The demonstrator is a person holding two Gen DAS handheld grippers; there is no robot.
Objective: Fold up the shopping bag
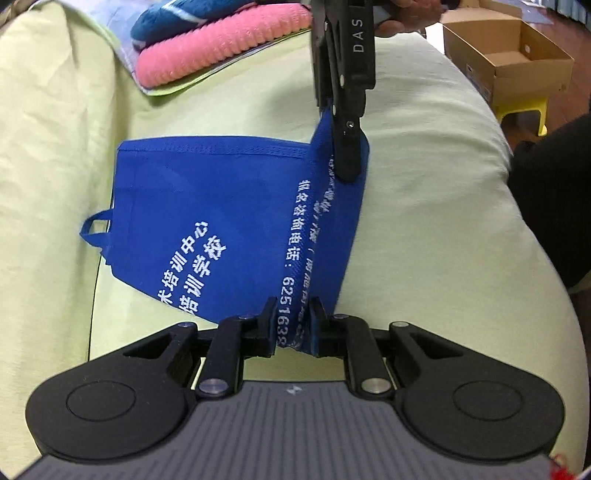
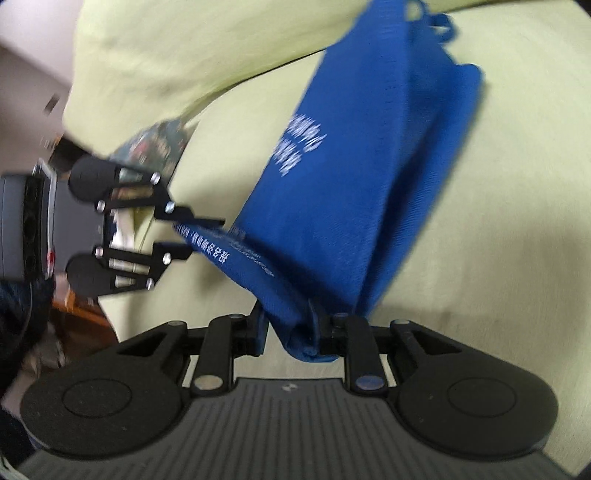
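surroundings, left wrist view, left to right: pale green sheet (image 1: 424, 206) covers the whole work surface, creased at the far left. upper left of centre, a stack of folded textiles lies on the sheet: a pink ribbed cloth (image 1: 221, 48) with a blue cloth with pale stripes (image 1: 184, 14) on top. far right, off the sheet, an open cardboard box (image 1: 513, 62) sits on a yellow stool (image 1: 524, 110). a dark sleeve (image 1: 554, 206) enters at the right edge. nothing lies on or against the bag apart from the two grippers.

task item: blue shopping bag (image 1: 207, 206), non-woven fabric with white printed characters and digits. the main panel lies flat on the sheet at centre; a handle loop (image 1: 94, 230) sticks out at its left side. the right-hand edge is raised off the sheet into a standing ridge, stretched between the two grippers.

left gripper (image 1: 293, 325): clamped on the near end of the raised edge, fabric bunched between the pads.

right gripper (image 1: 345, 162): comes down from the top of the view, clamped on the far end of the same edge. right wrist view is blurred, but shows fabric pinched between its pads (image 2: 314, 325), with the bag (image 2: 351, 184) stretching away toward the other gripper (image 2: 195, 232).
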